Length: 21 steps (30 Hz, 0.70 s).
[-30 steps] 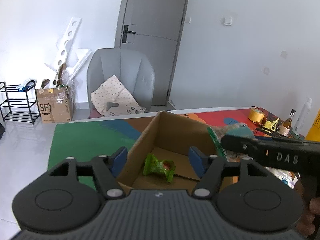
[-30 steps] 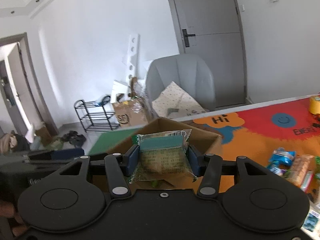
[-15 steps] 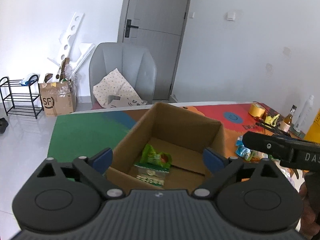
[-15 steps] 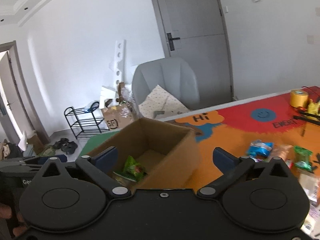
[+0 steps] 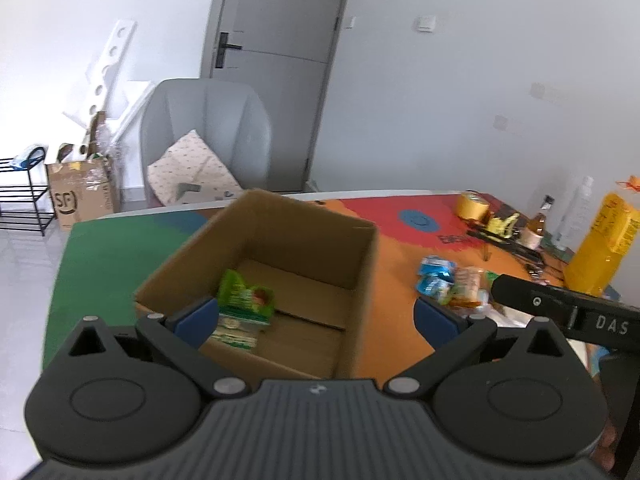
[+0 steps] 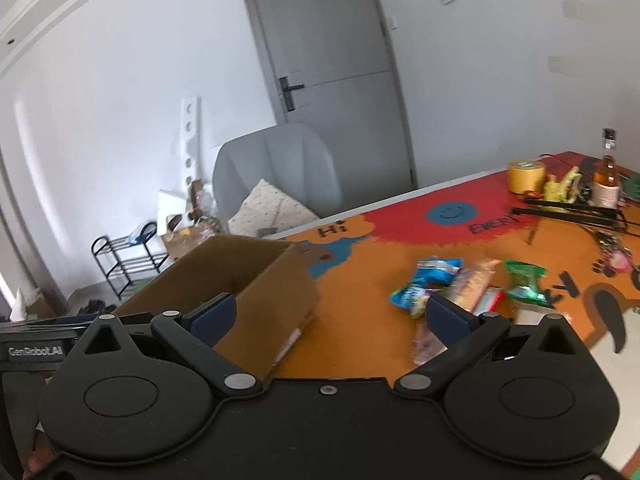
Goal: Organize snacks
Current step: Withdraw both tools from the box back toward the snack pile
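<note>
An open cardboard box [image 5: 280,248] stands on the colourful table mat. A green snack packet [image 5: 244,300] lies inside it on a pale packet [image 5: 236,330]. My left gripper [image 5: 316,320] hovers over the box's near edge, its jaws opening wide with nothing held between them. My right gripper [image 6: 330,316] is open and empty, right of the box [image 6: 256,276]. Ahead of it lie loose snacks: blue packets [image 6: 432,276], a brown bar [image 6: 474,284], a green packet [image 6: 524,280] and a pinkish packet [image 6: 426,344].
A yellow tape roll [image 6: 526,176], a small bottle [image 6: 606,184] and black tools [image 6: 568,208] crowd the far right of the table. A tall yellow bag [image 5: 604,248] stands there too. A grey chair [image 5: 208,136] sits behind the table.
The right gripper opened, dropped its packet into the box and swung right toward the loose snacks. The left gripper's jaws spread wider and it shifted right.
</note>
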{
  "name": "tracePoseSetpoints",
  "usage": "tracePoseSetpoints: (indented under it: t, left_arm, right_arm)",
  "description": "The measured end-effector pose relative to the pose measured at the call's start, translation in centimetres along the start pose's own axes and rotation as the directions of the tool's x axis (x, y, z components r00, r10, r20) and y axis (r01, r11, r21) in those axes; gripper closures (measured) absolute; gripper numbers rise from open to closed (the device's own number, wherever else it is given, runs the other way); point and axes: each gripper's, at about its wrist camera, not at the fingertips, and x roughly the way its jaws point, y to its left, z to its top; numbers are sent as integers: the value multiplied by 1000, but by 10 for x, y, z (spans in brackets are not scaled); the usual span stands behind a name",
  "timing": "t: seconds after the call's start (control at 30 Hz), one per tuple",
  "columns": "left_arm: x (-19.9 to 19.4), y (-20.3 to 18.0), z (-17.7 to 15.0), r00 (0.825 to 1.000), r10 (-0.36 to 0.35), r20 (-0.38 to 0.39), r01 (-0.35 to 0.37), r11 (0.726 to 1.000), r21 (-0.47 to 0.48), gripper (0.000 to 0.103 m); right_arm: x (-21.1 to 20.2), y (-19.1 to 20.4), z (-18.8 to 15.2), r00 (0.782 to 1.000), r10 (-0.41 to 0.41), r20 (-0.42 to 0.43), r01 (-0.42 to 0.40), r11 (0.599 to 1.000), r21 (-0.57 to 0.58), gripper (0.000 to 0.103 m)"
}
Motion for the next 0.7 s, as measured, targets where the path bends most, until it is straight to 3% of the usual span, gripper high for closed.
tracePoseSetpoints:
  t: [0.7]
  left_arm:
    - [3, -64, -27, 991, -135, -17, 136, 990, 42, 0]
  right_arm:
    - [-40, -67, -28, 992, -128, 20, 128, 992, -21, 0]
